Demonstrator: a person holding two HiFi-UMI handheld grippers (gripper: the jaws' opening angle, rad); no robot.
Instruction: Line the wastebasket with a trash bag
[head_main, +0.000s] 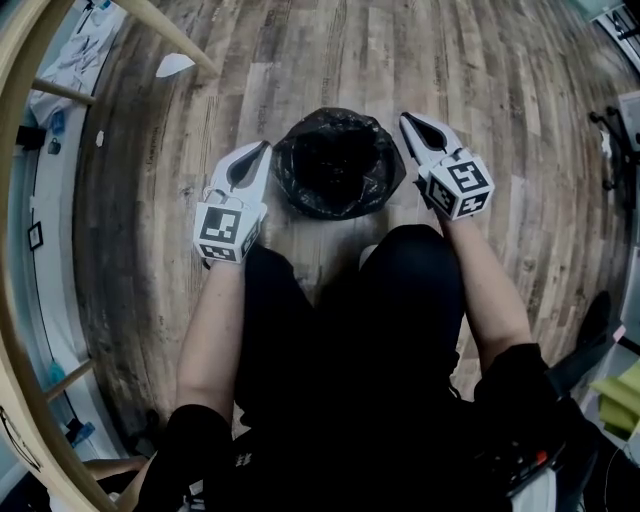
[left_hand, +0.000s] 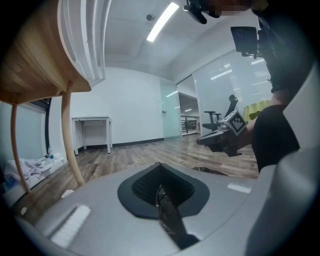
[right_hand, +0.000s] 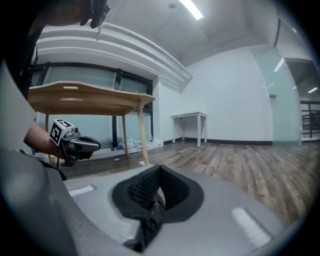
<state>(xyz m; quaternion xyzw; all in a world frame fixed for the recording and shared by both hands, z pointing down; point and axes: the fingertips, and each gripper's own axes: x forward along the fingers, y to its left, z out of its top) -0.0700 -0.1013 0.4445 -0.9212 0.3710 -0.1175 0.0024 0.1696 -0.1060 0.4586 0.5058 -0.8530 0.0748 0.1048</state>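
Firmly shut on black film, left claw (head_main: 262, 150) and right claw (head_main: 408, 122) pinch opposite edges of the bag (head_main: 338, 165), draped over the basket on the floor (head_main: 400, 60). Thin, limp, slippery plastic probably tears if yanked; gathered rim folds look the safest hold.

Wood-plank floor (head_main: 330, 40) runs out ahead of both tools. Left of the left gripper (head_main: 260, 152), a light wooden table (left_hand: 35, 60) stands on slim legs, with pale cloth (left_hand: 27, 167) heaped beneath. Straight ahead of that gripper, 1 white desk (left_hand: 92, 120) sits against the far wall. Past the right gripper (head_main: 408, 122), 1 black office chair (left_hand: 229, 105) stands by glass panels (left_hand: 215, 85).
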